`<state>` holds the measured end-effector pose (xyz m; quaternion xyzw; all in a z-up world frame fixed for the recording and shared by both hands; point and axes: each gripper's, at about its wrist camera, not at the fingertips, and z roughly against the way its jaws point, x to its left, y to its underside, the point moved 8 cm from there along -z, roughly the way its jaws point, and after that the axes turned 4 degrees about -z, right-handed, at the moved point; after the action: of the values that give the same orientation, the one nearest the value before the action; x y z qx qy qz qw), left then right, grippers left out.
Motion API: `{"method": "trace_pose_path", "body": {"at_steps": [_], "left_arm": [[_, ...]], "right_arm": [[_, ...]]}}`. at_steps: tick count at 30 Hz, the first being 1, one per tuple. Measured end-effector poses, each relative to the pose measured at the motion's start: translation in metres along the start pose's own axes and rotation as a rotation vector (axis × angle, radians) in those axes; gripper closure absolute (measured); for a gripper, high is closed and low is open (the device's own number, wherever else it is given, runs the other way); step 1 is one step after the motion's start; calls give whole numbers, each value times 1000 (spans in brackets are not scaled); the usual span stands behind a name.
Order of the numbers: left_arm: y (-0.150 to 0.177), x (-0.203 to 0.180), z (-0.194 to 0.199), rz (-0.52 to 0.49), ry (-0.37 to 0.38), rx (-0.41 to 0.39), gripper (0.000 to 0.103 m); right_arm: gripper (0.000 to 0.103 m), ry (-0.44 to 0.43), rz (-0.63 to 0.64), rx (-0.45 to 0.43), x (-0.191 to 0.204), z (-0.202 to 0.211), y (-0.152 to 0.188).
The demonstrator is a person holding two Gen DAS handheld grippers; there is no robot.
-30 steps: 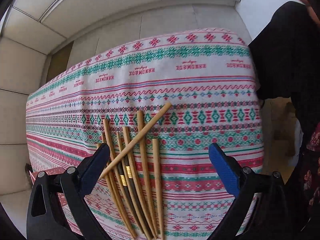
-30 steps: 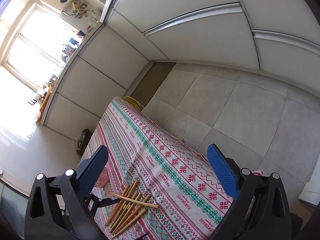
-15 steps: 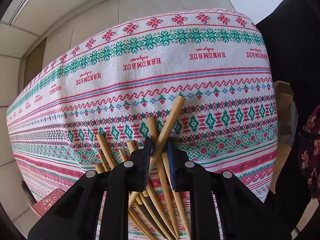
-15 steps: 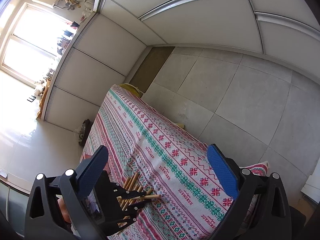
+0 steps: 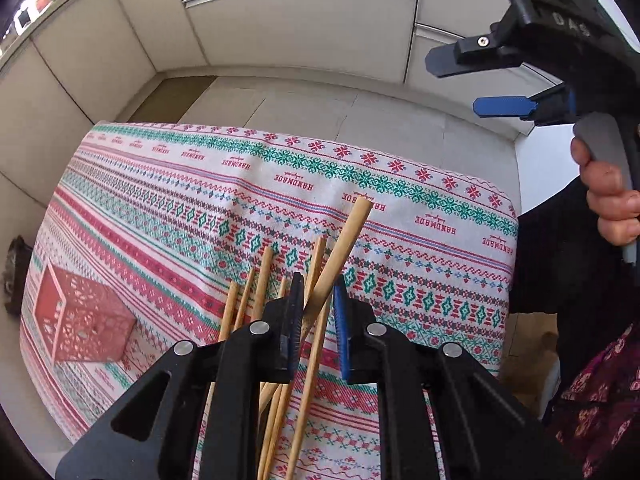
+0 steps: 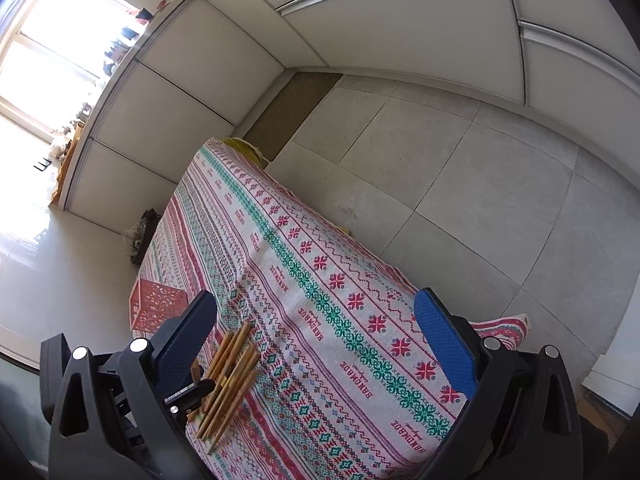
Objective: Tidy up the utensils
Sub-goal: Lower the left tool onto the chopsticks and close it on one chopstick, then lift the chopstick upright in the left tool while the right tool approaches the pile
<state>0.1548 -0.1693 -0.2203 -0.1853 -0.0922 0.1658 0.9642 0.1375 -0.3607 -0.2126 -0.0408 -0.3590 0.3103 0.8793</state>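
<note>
My left gripper [image 5: 317, 300] is shut on one wooden chopstick [image 5: 348, 236] and holds it tilted above the patterned tablecloth [image 5: 400, 248]. Several more wooden chopsticks [image 5: 264, 276] lie on the cloth just below it; they also show in the right wrist view [image 6: 230, 376]. A red perforated holder [image 5: 80, 320] lies on its side at the left of the table, also seen in the right wrist view [image 6: 156, 304]. My right gripper [image 6: 316, 336] is open and empty, held high above the table's right side; it shows in the left wrist view [image 5: 480, 80].
The table's far edge [image 5: 304, 136] drops to a grey tiled floor [image 6: 440, 160]. White cabinet fronts [image 5: 300, 20] stand behind. A dark object [image 6: 142, 236] sits on the floor by the table's left end.
My left gripper has lifted the chopstick it closed on and pulled back and up; the red holder has come into its view. The right gripper stayed open and swung a little.
</note>
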Motion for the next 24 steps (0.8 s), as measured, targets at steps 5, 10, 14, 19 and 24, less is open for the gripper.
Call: {"method": "trace_pose_path", "body": {"at_steps": [5, 10, 14, 19, 24], "left_arm": [[11, -16, 19, 90, -13, -50, 95], [13, -10, 50, 228, -70, -198, 96], [24, -4, 100, 342, -114, -356, 96], [49, -8, 177, 432, -72, -656, 96], [64, -13, 232, 424, -62, -851, 96]], "right_arm": [[7, 40, 9, 40, -3, -14, 12], [7, 29, 47, 99, 3, -26, 25], [7, -10, 94, 274, 16, -52, 58], [11, -46, 11, 461, 19, -77, 96], [54, 26, -33, 565, 30, -90, 130]]}}
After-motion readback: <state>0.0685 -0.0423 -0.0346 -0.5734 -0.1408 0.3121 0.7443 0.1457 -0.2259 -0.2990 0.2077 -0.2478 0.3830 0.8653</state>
